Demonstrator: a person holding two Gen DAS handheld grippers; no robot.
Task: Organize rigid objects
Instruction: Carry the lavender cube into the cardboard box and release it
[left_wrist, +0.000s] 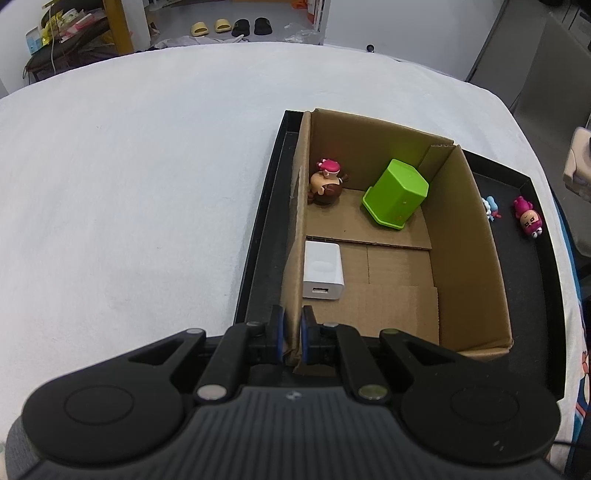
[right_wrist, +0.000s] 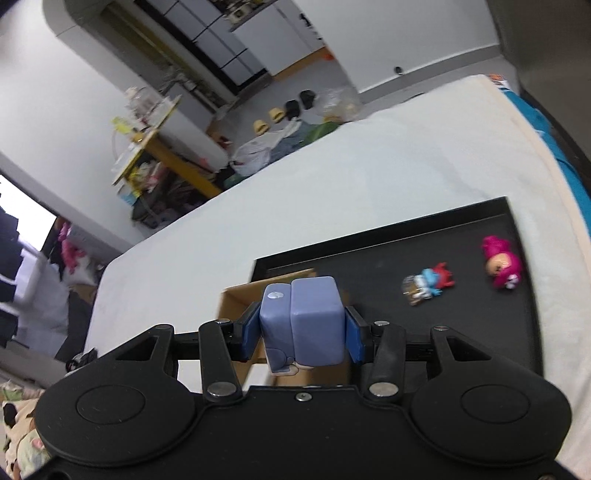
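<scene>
Purple block toy (right_wrist: 301, 321) clamped between right gripper (right_wrist: 301, 332) jaws.

Both wrist cams look down – share tray (left_wrist: 258, 236) (right_wrist: 369, 247).

L gripper (left_wrist: 293, 334) fingers (left_wrist: 277, 326) on cardboard box (left_wrist: 469, 236) wall.
</scene>
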